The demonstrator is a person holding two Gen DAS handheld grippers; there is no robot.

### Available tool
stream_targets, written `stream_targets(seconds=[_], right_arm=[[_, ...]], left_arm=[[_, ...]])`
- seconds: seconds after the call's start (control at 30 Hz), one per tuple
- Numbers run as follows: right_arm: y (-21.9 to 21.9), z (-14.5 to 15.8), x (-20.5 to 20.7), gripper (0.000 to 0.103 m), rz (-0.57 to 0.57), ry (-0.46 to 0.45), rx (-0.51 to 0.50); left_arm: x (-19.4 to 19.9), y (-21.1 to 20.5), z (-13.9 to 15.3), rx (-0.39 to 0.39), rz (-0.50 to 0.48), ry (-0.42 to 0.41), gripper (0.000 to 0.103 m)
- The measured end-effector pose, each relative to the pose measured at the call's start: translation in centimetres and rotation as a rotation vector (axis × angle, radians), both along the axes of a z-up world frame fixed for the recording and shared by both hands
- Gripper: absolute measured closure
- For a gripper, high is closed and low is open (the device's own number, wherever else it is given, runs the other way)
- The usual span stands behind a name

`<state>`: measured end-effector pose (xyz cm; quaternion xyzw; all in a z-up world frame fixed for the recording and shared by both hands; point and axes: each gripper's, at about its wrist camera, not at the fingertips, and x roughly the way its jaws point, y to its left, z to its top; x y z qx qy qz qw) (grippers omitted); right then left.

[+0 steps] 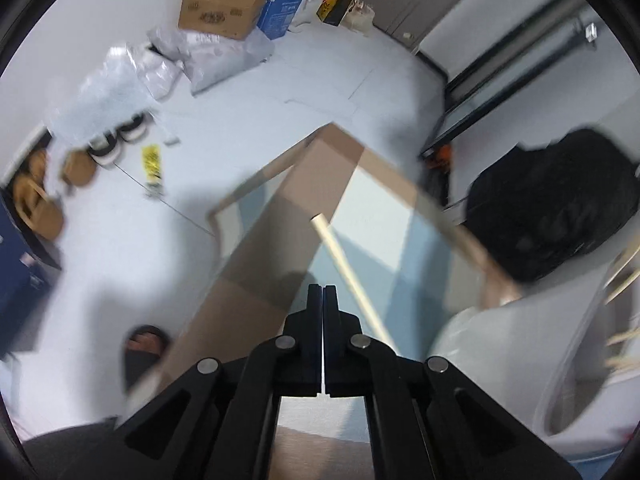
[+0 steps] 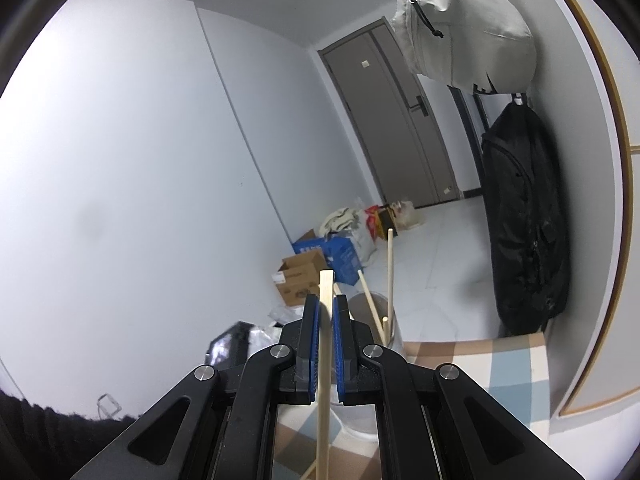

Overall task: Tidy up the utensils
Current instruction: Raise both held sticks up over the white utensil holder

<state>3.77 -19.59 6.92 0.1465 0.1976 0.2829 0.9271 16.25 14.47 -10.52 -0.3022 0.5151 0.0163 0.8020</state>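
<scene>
A chopstick (image 2: pixel 325 344) is clamped in the right hand-held gripper (image 2: pixel 325 312), the left hand-held gripper (image 1: pixel 322 296) is shut empty; lowering into the holder (image 2: pixel 376 320) is judged next.

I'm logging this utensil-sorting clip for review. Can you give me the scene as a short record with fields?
surface: checked tablecloth
left tool: shut, nothing between its jaws
right tool: shut on a wooden stick
loose stick: beside the left tool, not gripped
holder: pale cup with sticks standing in it
background: cardboard box, black bag, grey door
</scene>
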Motion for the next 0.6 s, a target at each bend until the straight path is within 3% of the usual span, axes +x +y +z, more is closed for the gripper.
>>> stream_targets(seconds=[0.1, 0.2, 0.33, 0.47, 0.53, 0.57, 0.6], right_arm=[[0.2, -0.3, -0.1, 0.097, 0.002, 0.01, 0.003], [0.3, -0.4, -0.3, 0.097, 0.005, 0.007, -0.007], [-0.2, -0.3, 0.0, 0.097, -0.003, 0.0, -0.007], [-0.6, -0.4, 0.7, 0.097, -0.005, 0.014, 0.008], [-0.6, -0.4, 0.9, 0.097, -0.004, 0.014, 0.005], [-0.6, -0.3, 1.0, 0.097, -0.002, 0.014, 0.008], [-0.6, -0.3, 0.9, 0.097, -0.001, 0.012, 0.008]], left_arm=[[1.4, -0.5, 0.2, -0.011, -0.001, 0.029, 0.099], [2.7, -1.5, -0.4, 0.035, -0.01, 0.067, 0.078], [3.6, -2.4, -0.5, 0.089, -0.016, 0.072, 0.063], [4.2, -3.3, -0.2, 0.218, -0.016, 0.085, 0.064], [4.2, -4.0, -0.2, 0.309, -0.008, 0.092, 0.074], [4.1, -4.2, -0.4, 0.352, -0.011, 0.094, 0.091], [4.0, -4.2, -0.6, 0.386, -0.016, 0.091, 0.097]])
